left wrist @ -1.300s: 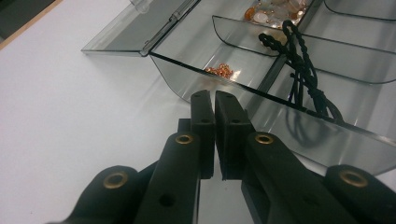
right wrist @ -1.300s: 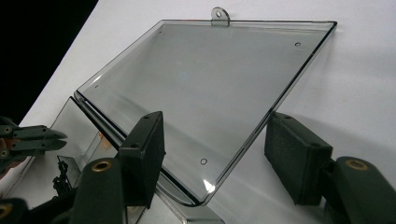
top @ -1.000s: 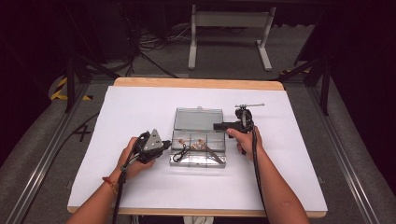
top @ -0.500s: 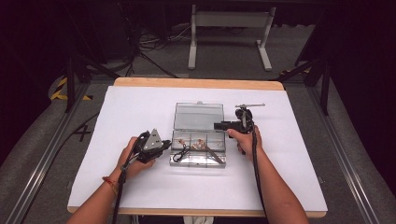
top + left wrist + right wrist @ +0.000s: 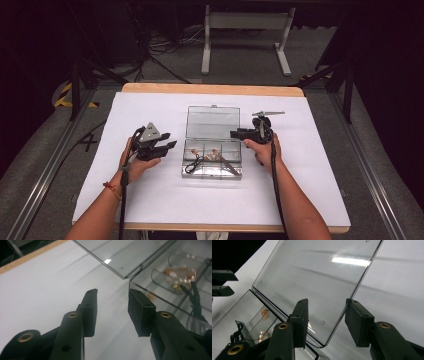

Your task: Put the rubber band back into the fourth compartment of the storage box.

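A clear box [image 5: 212,157] is seen in the middle of the white worktop [image 5: 310,190], with its lid [image 5: 212,122] thrown back and lying flat on the far side. The opening of the box is thus judged to be done.

Inside the compartments, a black cord [image 5: 194,164] is seen at the left, a small cluster of beads [image 5: 214,154] in the middle, and a dark slim piece [image 5: 231,166] toward the right. In the left claw view the beads [image 5: 182,273] and the cord [image 5: 196,302] are made out through the clear wall.

The left claw [image 5: 169,140] is held just beside the left end of the box, apart from it. Its jaws have just been opening and now stand partly apart, with nothing between them; in its own view only bare worktop is seen in the gap [image 5: 112,307].

The right claw [image 5: 236,133] is held at the right end of the lid. Its jaws have just been closing, and the lid's near corner [image 5: 329,340] lies between them, but the pads are not seen pressing on it, so no grip is judged yet.

What is left cannot be told for certain: either the contents are to be handled, or the lid is to be taken by its right edge and swung shut again. Nothing has been lifted out so far.
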